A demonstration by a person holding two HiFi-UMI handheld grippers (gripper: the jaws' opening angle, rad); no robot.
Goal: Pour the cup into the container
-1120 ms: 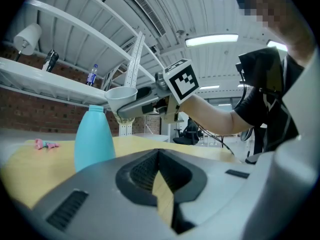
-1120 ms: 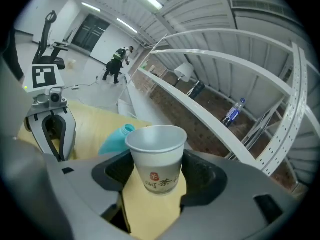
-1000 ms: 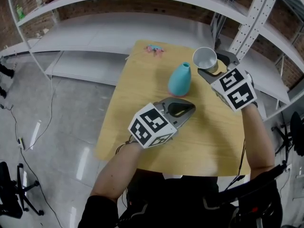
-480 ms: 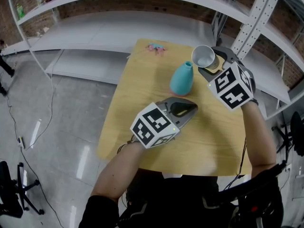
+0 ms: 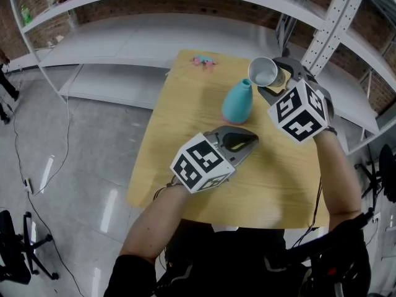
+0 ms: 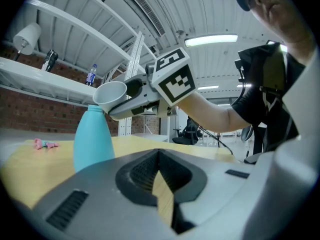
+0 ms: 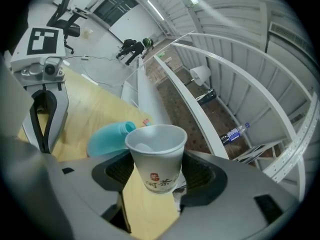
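Teal container [image 5: 237, 101], one; white cup [image 5: 265, 72], one, in right tool [image 5: 278, 81].

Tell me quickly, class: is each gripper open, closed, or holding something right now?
Left gripper: closed, nothing between its jaws.
Right gripper: closed on the white paper cup.

The table [image 5: 179, 119] lies bare left of the container [image 5: 237, 103]; shelf upright [image 5: 331, 23] crowds the right.
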